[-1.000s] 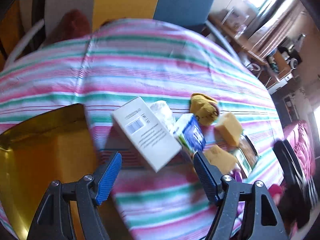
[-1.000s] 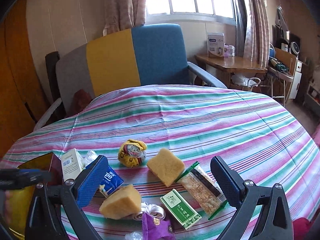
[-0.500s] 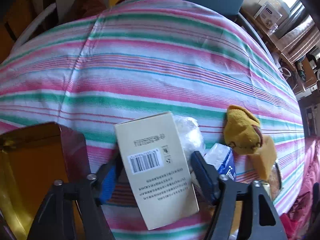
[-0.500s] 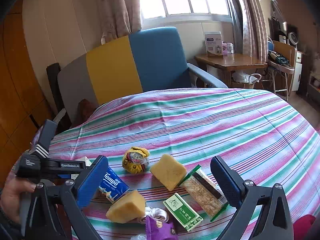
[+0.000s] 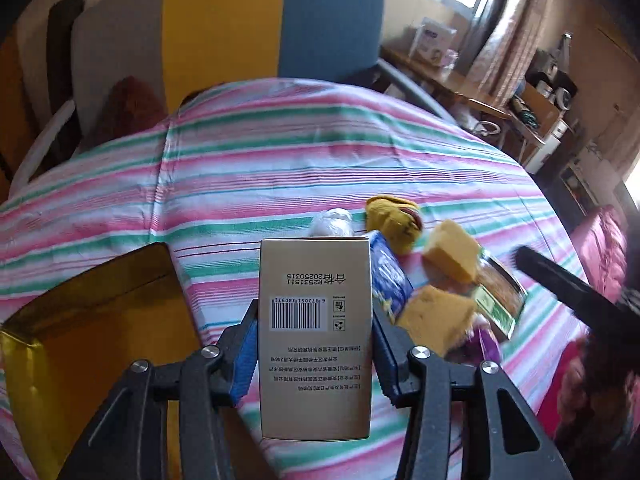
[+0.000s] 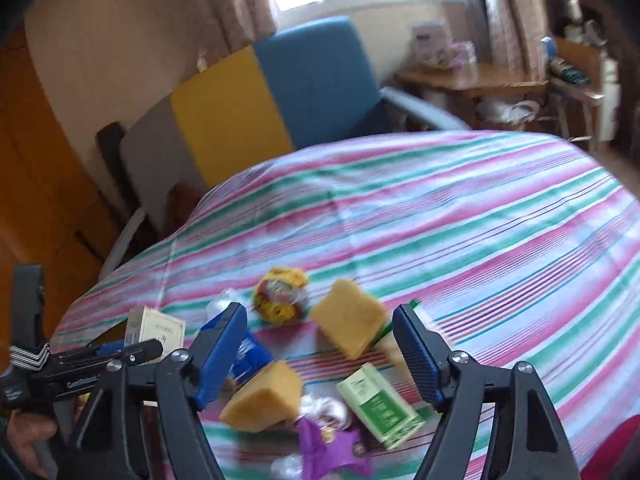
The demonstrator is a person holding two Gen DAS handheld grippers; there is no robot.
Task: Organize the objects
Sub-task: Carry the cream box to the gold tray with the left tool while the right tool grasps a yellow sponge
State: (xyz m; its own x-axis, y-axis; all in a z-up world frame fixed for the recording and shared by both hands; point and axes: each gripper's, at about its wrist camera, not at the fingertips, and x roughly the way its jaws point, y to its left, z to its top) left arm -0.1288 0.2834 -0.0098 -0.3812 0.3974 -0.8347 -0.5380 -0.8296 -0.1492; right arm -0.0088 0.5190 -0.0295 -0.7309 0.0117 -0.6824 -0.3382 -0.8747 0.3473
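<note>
Left gripper clamps the box, lifted off the cloth beside the gold tray. Right gripper is spread, holding nothing. Keep box level, swing left, lower into tray, then release.

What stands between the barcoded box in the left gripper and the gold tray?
Nothing visible. The beige barcoded cardboard box is clamped in the left gripper, and the gold metallic tray lies just to its left, with only striped tablecloth between.
</note>
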